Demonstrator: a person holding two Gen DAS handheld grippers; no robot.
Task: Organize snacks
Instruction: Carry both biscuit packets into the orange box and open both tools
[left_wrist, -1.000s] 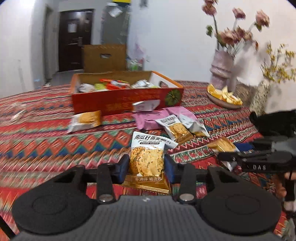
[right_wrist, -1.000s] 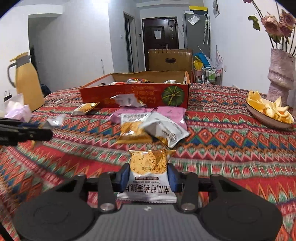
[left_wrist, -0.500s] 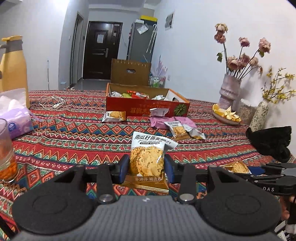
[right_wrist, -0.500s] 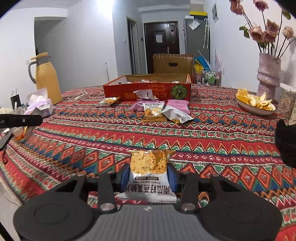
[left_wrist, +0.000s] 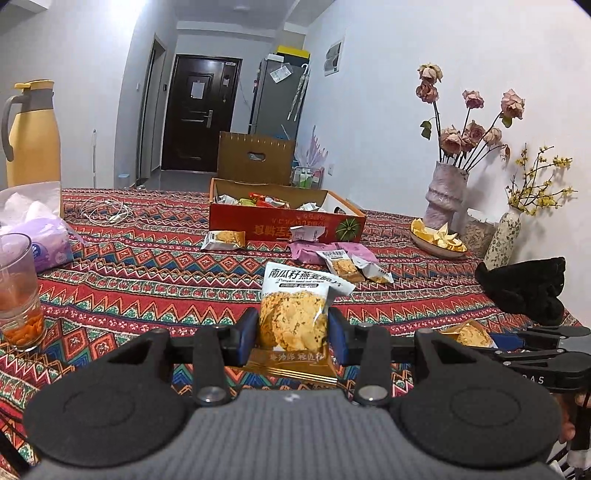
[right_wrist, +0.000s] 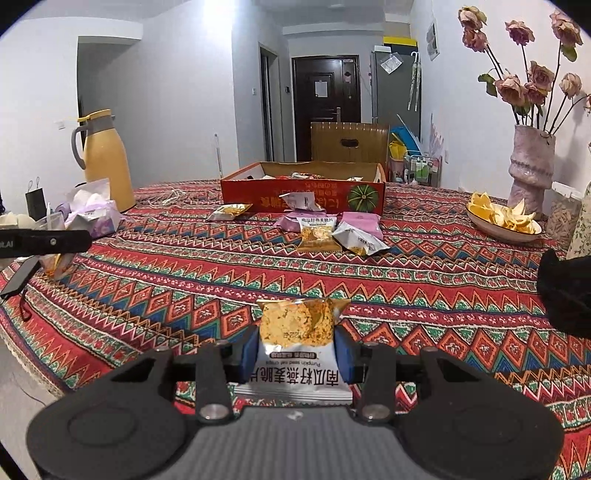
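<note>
Gripping a snack each, both of your tools are closed down to the width of a packet. Your left gripper (left_wrist: 292, 335) pinches the left crisp packet (left_wrist: 295, 314) between its blue pads (left_wrist: 246, 334), white label end up and gold seal hanging toward you. Your right gripper (right_wrist: 297, 350) clamps the right crisp packet (right_wrist: 298, 345) the other way round, gold end pointing away and the white printed end toward the camera. Both packets are held above the near part of the patterned tablecloth (right_wrist: 424, 280), well apart from the red snack box (right_wrist: 303, 192) at the far side. Loose packets (right_wrist: 325, 234) lie just in front of that box on pink wrappers (right_wrist: 360, 221).

Compared with a second ago, you have pulled both hands back and up: the box and the loose packets sat close ahead then and now lie far across the table. More of the room has come into view, with the yellow jug (left_wrist: 31, 136), the tissue pack (left_wrist: 48, 240) and a drinking glass (left_wrist: 18, 291) at your left. Your grip on each packet has not changed, and neither packet has slipped between the pads.
</note>
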